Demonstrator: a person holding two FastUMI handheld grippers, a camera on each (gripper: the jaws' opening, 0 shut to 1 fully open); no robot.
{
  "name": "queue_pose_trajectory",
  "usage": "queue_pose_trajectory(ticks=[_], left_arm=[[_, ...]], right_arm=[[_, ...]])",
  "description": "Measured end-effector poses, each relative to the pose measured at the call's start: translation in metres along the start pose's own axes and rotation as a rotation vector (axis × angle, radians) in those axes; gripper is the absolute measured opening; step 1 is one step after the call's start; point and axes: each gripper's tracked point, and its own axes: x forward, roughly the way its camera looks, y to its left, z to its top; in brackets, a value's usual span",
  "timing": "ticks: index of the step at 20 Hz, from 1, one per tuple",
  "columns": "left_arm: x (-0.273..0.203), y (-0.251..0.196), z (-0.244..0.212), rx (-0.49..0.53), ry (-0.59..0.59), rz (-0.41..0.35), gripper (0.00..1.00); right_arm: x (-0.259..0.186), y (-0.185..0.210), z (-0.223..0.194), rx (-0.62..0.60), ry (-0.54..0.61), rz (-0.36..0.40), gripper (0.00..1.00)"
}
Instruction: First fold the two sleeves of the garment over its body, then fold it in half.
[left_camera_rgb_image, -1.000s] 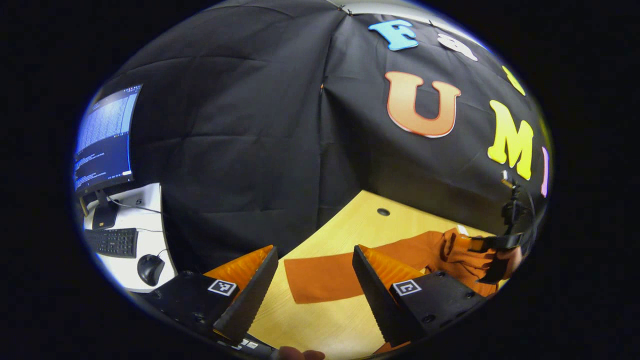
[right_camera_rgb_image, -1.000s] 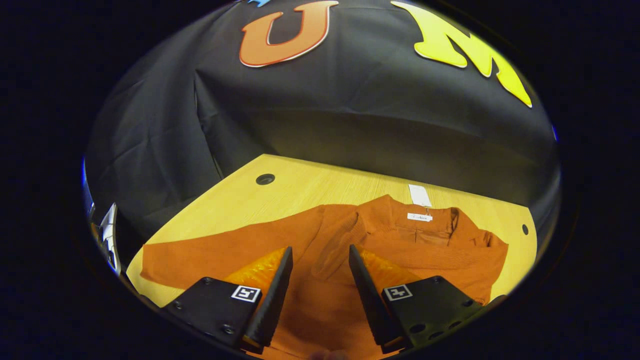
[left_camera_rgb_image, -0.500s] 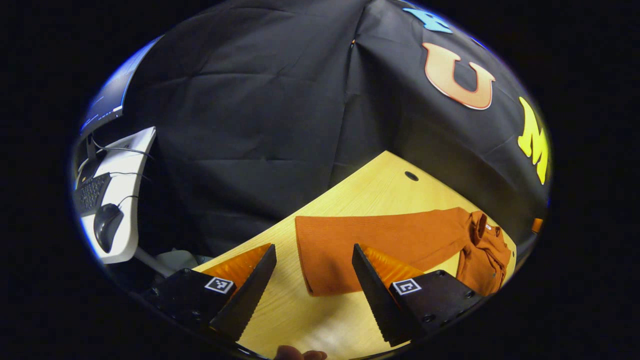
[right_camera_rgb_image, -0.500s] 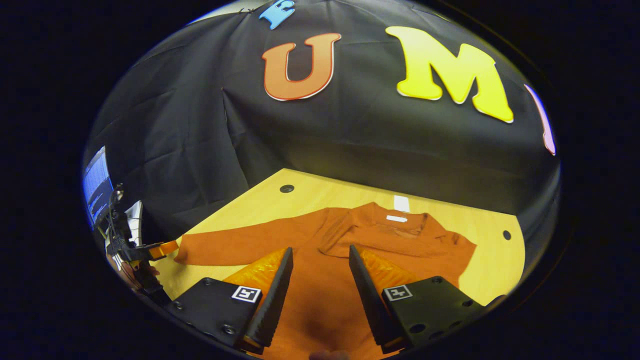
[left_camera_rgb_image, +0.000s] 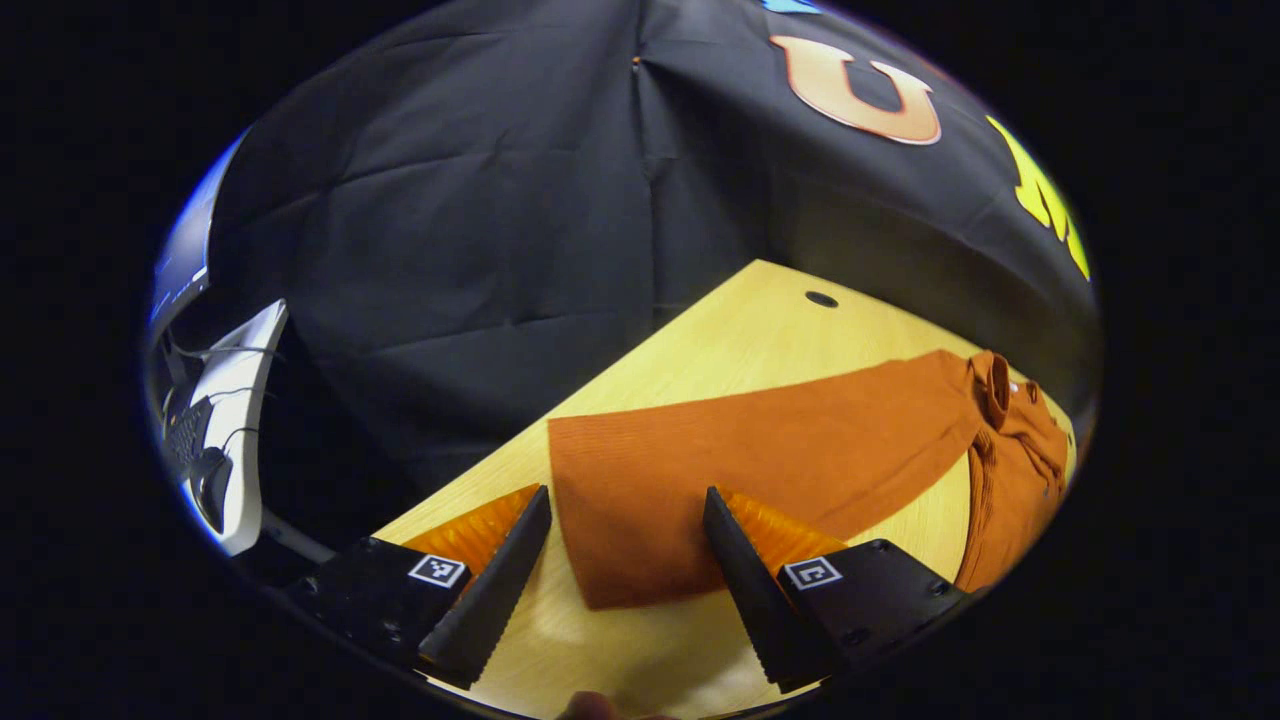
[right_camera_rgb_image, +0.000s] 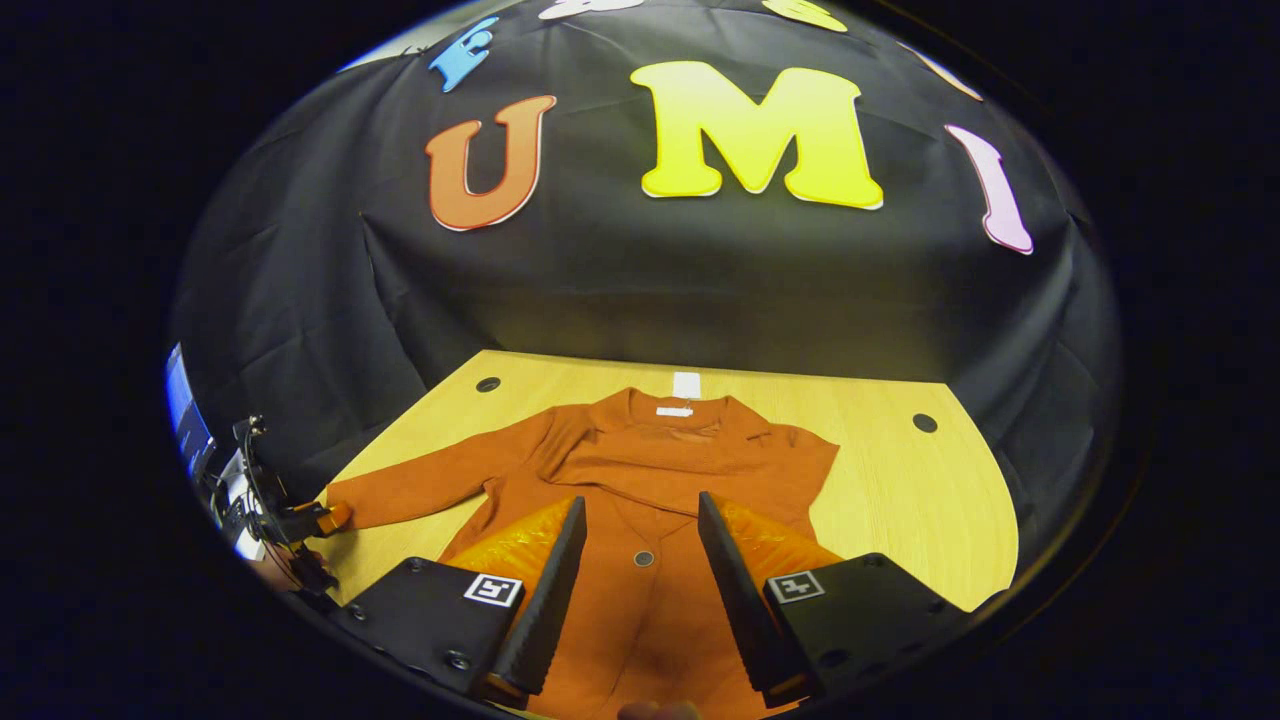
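- An orange garment of fine ribbed knit lies flat on the tabletop, neckline towards the booth wall.
- The tabletop is pale wood-grain laminate with small round dark holes near its far edge.
- In the right gripper view, a dark button sits on the garment's front, between the fingers.
- A small white label is sewn inside the neckline, and a white tag lies on the tabletop just past the collar; any writing on them is too small to read.
- The left sleeve stretches out straight to the side, its squared cuff end lying flat on the wood.
- The left gripper hangs above that cuff with jaws spread wide, holding nothing.
- The right gripper hovers over the garment's front with jaws spread, holding nothing.
- Each gripper's fingers are wedge-shaped with ridged inner faces, and small square black-and-white markers sit on the gripper bodies.
- A white side desk with a dark mouse stands off to the left of the tabletop.
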Motion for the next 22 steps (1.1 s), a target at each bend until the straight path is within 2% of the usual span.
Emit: queue_pose_trajectory(ticks=[2,5,8,9,10,11,13,14,17,18,20,21,22], left_arm=[[0.002,0.002,0.000,-0.028,-0.004,0.015,0.98],[0.004,0.005,0.004,-0.099,-0.010,0.034,0.53],[0.007,0.000,0.009,-0.189,-0.017,-0.013,0.05],[0.008,0.001,0.011,-0.218,-0.011,-0.025,0.07],[0.006,-0.005,0.012,-0.266,0.014,-0.057,0.05],[0.003,-0.011,0.022,-0.305,0.008,-0.085,0.04],[-0.003,-0.021,0.051,-0.334,-0.031,-0.137,0.03],[-0.006,-0.024,0.067,-0.329,-0.048,-0.156,0.04],[-0.014,-0.045,0.113,-0.288,-0.085,-0.216,0.03],[-0.015,-0.057,0.130,-0.267,-0.103,-0.237,0.03],[-0.022,-0.085,0.165,-0.228,-0.138,-0.287,0.03],[-0.026,-0.100,0.183,-0.214,-0.156,-0.314,0.03],[-0.029,-0.119,0.204,-0.202,-0.176,-0.345,0.03]], right_arm=[[-0.002,0.009,0.001,0.021,0.001,0.031,0.74],[-0.008,0.016,0.000,0.003,-0.001,0.056,0.71],[-0.013,0.017,-0.003,0.014,0.005,0.066,0.71],[-0.017,0.015,-0.003,0.020,0.005,0.068,0.74],[-0.020,0.013,-0.004,0.023,0.003,0.066,0.71],[-0.022,0.009,-0.005,0.022,0.001,0.064,0.74],[-0.028,-0.001,-0.010,0.022,-0.003,0.058,0.71],[-0.030,-0.005,-0.012,0.033,-0.005,0.053,0.74],[-0.041,-0.027,-0.017,0.070,-0.017,0.030,0.71],[-0.045,-0.036,-0.015,0.081,-0.026,0.018,0.74],[-0.054,-0.056,-0.015,0.090,-0.045,-0.007,0.71],[-0.058,-0.066,-0.013,0.100,-0.054,-0.018,0.74],[-0.063,-0.074,-0.013,0.113,-0.061,-0.029,0.71]])
